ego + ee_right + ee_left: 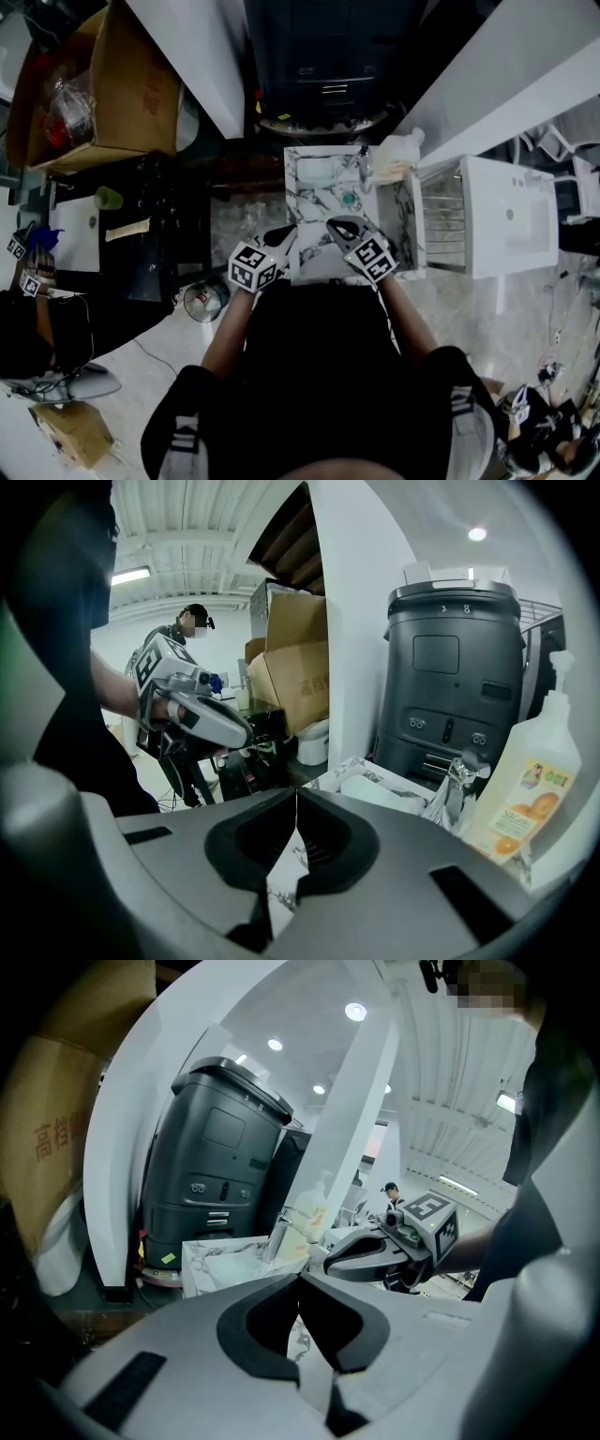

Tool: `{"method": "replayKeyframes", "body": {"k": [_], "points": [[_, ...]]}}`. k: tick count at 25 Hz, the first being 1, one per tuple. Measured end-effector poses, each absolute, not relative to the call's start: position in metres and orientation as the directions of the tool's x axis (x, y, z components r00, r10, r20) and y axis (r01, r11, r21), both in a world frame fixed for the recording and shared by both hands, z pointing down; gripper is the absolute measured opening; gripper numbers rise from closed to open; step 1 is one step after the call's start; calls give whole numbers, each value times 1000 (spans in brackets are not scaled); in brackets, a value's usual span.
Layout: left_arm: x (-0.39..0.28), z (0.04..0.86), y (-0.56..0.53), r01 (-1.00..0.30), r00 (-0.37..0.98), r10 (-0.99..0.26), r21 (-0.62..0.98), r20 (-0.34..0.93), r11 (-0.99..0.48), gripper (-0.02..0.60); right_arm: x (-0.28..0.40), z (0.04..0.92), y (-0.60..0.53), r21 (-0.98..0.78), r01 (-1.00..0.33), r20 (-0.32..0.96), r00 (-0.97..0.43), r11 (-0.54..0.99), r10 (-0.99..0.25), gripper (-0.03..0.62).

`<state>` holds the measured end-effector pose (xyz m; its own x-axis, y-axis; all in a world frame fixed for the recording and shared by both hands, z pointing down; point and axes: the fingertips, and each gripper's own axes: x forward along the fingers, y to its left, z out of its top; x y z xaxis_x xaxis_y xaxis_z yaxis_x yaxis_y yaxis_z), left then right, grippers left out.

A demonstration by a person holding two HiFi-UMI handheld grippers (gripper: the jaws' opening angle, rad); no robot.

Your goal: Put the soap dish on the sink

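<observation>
The head view looks steeply down from above the person, with the marbled sink (pixel 314 258) mid-frame and the left gripper (pixel 286 234) and right gripper (pixel 339 225) at its near edge. The left gripper view rides low and close behind its own jaws, facing far and rightward over the sink. The right gripper view does likewise, facing far and leftward. Each catches the other gripper side-on. All three share the sink, its tap (pixel 364 165) and the dark machine (pixel 323 56) beyond.
</observation>
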<state>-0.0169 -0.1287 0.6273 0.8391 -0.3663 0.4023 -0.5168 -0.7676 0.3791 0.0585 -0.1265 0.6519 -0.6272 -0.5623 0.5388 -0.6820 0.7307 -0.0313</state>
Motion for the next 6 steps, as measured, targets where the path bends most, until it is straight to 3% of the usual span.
{"method": "replayKeyframes", "body": {"k": [6], "points": [[-20,628,-127,-520,837,-367,380,406,-765,-2,58,654,-124,-25,-679,556,-619,734,-554,-3]]}}
